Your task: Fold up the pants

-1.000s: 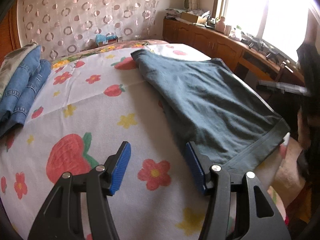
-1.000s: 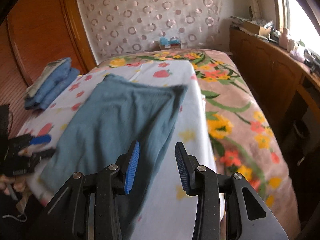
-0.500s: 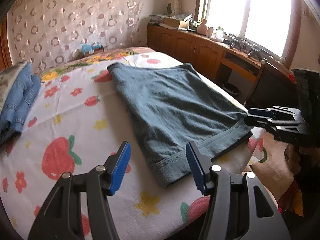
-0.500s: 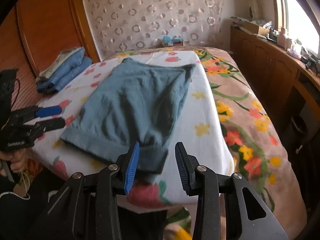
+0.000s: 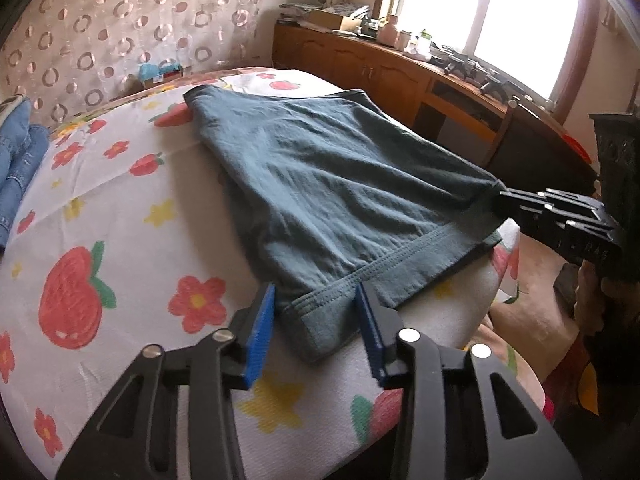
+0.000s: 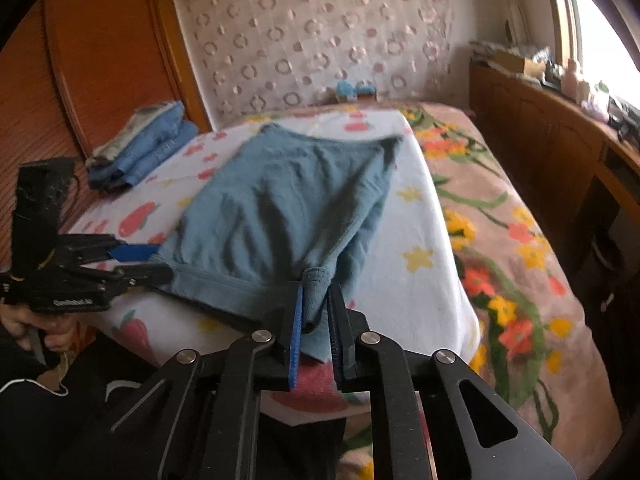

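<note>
The teal pants [image 5: 340,184] lie flat on the white fruit-print sheet [image 5: 120,216], with the hem at the near edge of the bed. My right gripper [image 6: 314,320] is closed on the right hem corner, cloth bunched between the pads. My left gripper [image 5: 316,336] is half open around the left hem corner, not yet pinching. Folded jeans [image 6: 140,148] lie far left.

Since half a second ago, the right gripper [image 6: 315,312] has closed from open onto the pants' [image 5: 328,184] hem corner, while the left gripper [image 5: 316,332] has advanced so its open jaws straddle the other corner.
</note>
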`<action>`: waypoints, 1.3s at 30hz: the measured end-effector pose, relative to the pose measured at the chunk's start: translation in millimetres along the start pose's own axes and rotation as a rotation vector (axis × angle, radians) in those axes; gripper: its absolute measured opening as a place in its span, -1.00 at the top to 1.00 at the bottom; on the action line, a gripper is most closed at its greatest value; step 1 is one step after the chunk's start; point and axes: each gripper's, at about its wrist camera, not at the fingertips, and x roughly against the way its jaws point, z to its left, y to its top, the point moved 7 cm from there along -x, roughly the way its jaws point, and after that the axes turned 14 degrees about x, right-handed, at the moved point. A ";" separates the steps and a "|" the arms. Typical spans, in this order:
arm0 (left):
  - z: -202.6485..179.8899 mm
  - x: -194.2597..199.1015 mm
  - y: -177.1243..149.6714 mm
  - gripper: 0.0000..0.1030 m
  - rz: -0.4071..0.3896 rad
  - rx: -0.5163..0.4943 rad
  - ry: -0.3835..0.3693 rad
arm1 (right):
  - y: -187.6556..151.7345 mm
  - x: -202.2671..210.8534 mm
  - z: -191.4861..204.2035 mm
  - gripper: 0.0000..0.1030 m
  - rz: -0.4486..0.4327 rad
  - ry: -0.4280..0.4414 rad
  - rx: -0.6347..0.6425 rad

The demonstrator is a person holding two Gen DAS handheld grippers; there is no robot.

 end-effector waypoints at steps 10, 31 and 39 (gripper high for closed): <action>2.1 20.1 8.9 0.62 -0.044 0.006 -0.016 | 2.4 4.0 7.5 0.83 0.004 0.027 0.018; 15.3 4.7 -1.1 0.25 -0.020 0.031 0.020 | -20.1 -17.7 3.7 0.32 0.091 -0.051 0.019; 14.8 5.4 -1.4 0.24 -0.025 0.028 0.018 | -19.9 -18.2 7.8 0.32 0.089 -0.052 0.037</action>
